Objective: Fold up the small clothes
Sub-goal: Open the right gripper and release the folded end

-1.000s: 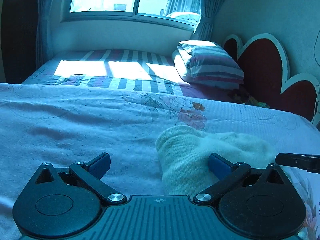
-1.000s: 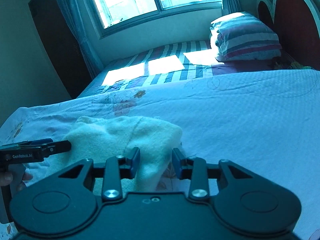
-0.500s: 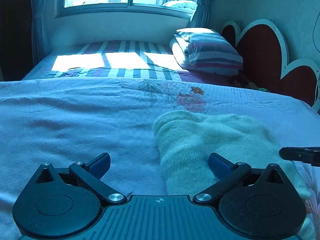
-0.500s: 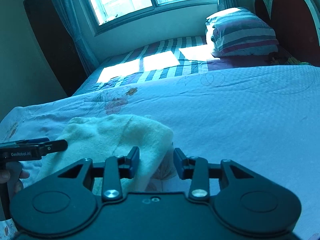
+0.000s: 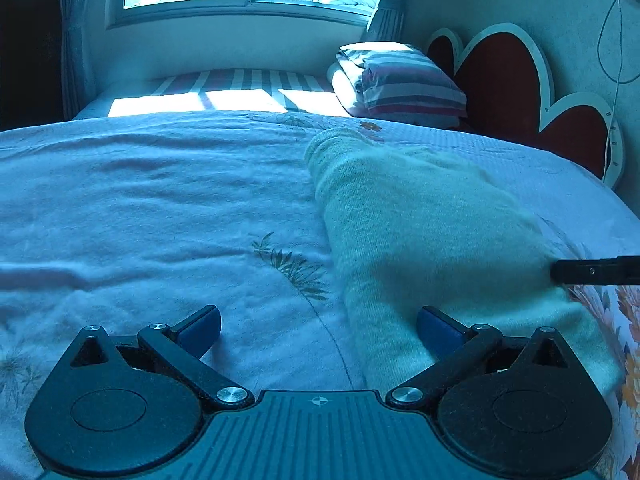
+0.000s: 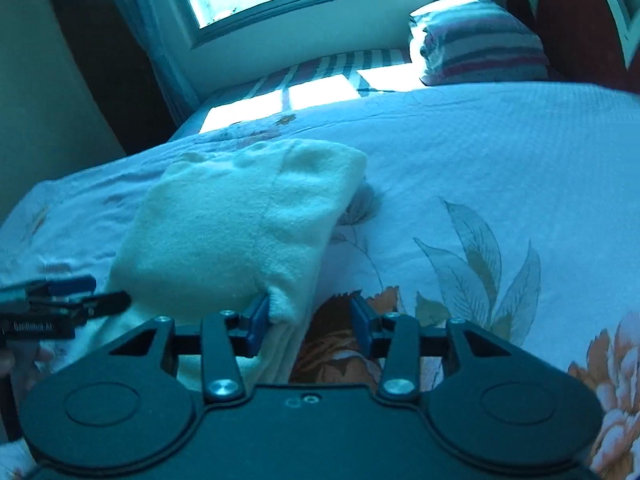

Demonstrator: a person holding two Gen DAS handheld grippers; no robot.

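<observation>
- Left gripper [image 5: 318, 330], seen from its own wrist camera, stands with its jaws spread wide and nothing pinched. One blue pad hangs over the bare floral bedspread [image 5: 160, 208], the other over the near left edge of the cream knitted garment [image 5: 420, 220].
- That garment lies on the bedspread to the right of centre, a thick folded bundle running from near to far. A dark fingertip of the right gripper [image 5: 596, 270] enters from the right edge, at the garment's right side.
- Striped bedding [image 5: 400, 80] sits stacked far off by the heart-shaped headboard [image 5: 500, 76], well apart from the work.
- Right gripper [image 6: 308, 320], in its own view, has just been opening; its jaws are partly spread. The garment's near right corner [image 6: 280, 300] lies between the pads and touches the left one, but the other pad stands clear, so nothing is clamped.
- Left of the garment, the left gripper's dark tip shows beside its near edge.
- Judged by its fuzzy, rounded folds, the garment is light, soft and limp. It will likely sag from any single hold, so the two near corners, pinched through all layers, look the best places to grip.
</observation>
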